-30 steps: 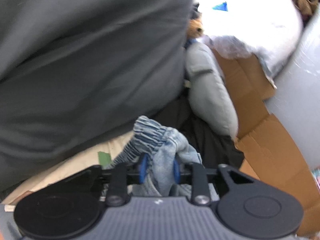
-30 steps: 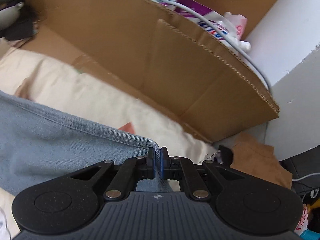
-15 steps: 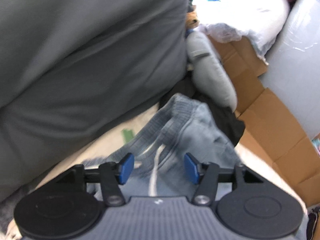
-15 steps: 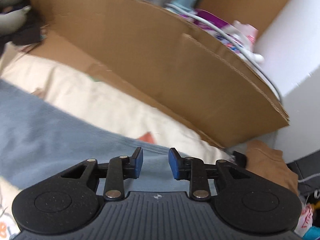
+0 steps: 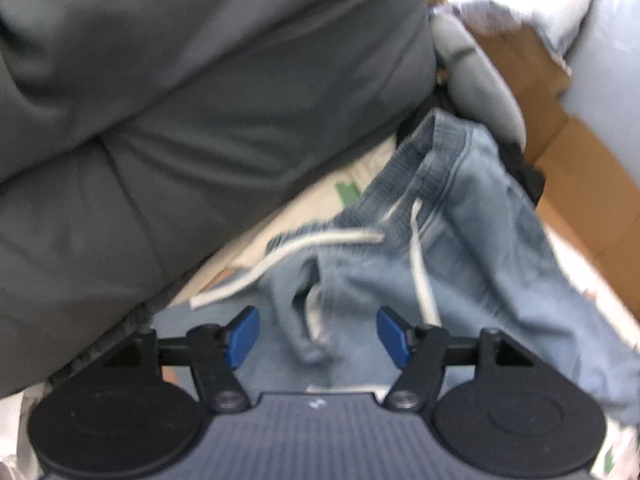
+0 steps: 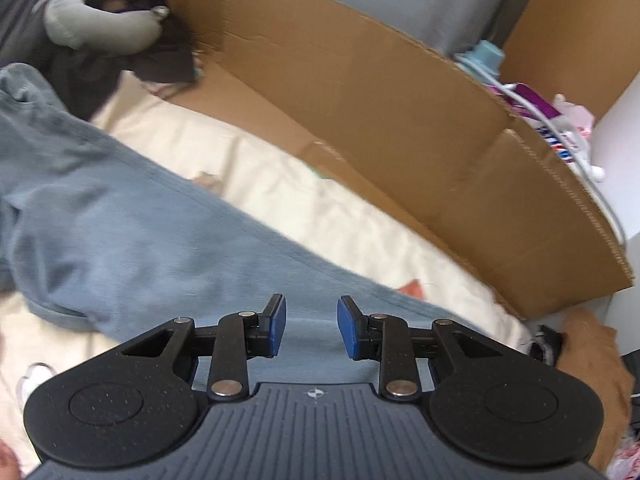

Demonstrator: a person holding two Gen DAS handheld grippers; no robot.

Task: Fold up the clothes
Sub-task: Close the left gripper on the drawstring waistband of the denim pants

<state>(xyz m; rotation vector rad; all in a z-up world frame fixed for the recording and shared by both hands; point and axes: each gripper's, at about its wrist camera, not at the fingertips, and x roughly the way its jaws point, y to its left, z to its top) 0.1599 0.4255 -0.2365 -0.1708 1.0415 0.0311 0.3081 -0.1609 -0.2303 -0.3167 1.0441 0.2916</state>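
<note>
The work surface is a cream bedsheet (image 6: 304, 204) with small coloured prints on it; in the left wrist view a large grey cushion (image 5: 200, 100) rises just behind it and fills the upper left; a grey neck pillow (image 6: 100, 20) lies at the far end on top of some dark clothing (image 6: 132, 64); a long wall of brown cardboard (image 6: 400, 132) stands along the far side of the sheet, and behind it there are packets and a white cable (image 6: 560, 120); a piece of brown cloth (image 6: 596, 344) lies beyond the corner of the sheet, beside the cardboard.

The light-blue denim trousers (image 5: 500, 248) lie on the sheet; the elastic waistband (image 5: 432, 148) is at the far end near the neck pillow, and the white drawstring (image 5: 304, 256) lies loose over the cloth; in the right wrist view one leg (image 6: 140, 232) runs across the sheet toward the camera.

The left gripper (image 5: 318, 334) has its jaws wide apart and they are opening; a crumpled fold of denim is between the blue pads, but the pads do not press it, so the cloth is released; the right gripper (image 6: 311, 326) has a moderate gap between its pads and hangs over the flat denim of the leg; it holds nothing.
</note>
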